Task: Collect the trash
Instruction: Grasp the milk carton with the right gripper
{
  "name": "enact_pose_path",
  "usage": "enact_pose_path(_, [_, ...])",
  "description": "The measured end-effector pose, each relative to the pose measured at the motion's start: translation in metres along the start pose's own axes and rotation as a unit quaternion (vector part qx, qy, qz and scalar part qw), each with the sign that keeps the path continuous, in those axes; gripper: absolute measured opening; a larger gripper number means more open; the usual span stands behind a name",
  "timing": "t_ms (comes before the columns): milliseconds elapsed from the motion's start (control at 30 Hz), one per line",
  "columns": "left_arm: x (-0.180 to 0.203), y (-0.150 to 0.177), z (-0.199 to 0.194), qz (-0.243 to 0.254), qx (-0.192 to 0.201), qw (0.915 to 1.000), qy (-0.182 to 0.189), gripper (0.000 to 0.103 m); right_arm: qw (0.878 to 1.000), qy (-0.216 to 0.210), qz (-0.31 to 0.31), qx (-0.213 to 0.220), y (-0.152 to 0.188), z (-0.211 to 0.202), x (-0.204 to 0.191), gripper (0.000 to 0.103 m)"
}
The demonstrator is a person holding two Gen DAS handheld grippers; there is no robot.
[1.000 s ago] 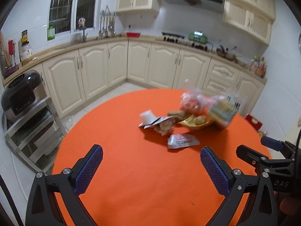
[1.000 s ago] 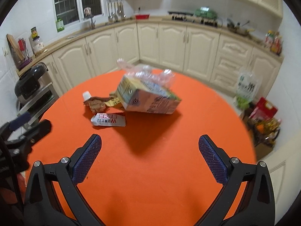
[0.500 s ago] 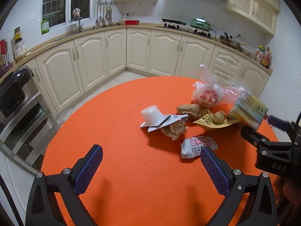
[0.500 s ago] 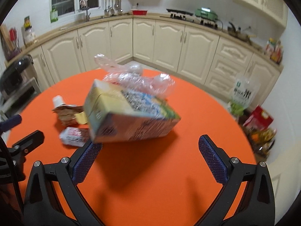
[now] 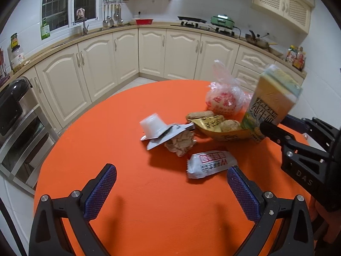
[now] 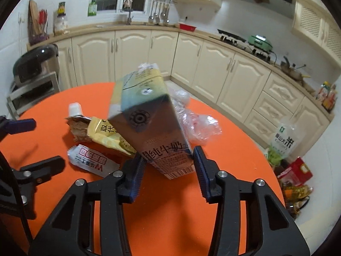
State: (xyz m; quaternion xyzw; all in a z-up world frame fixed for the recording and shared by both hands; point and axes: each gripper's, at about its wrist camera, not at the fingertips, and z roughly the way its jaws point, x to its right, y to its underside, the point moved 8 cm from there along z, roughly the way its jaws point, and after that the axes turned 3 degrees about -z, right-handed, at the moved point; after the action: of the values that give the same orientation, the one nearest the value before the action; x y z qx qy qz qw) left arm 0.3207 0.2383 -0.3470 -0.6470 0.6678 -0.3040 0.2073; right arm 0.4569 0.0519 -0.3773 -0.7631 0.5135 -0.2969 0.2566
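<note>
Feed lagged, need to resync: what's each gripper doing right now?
Left gripper: open, nothing between its pads, above the orange table.
Right gripper: its jaws have just been closing and now clamp the milk carton.

bare orange table point(image 5: 132, 192) lies open before the left gripper point(image 5: 170, 189); a white wrapper point(image 5: 211, 163) and crumpled paper point(image 5: 181, 143) crowd beyond.

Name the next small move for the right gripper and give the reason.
Probably lift the milk carton clear of the pile. The right gripper, jaws just closed, pinches its lower end, and it stands tilted against the yellow wrapper on the orange table.
</note>
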Motion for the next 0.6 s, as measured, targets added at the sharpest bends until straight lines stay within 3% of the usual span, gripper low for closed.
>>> enact_pose_path(267, [0.017,0.01,0.012,0.011,-0.014,0.9997,0.016,0.102,0.998,-0.039,0.055,0.015,0.011,-0.03,0.019,0.037])
enact_pose_path(467, [0.03,0.0,0.039,0.026,-0.031,0.9992,0.003,0.102,0.994,-0.057,0.089,0.014,0.027,-0.039,0.042,0.036])
enact_pose_path(600, [0.04,-0.004,0.062,0.031,-0.054,0.9979,-0.015,0.092,0.992,-0.073,0.104,0.007,0.035,-0.037,0.051,0.036])
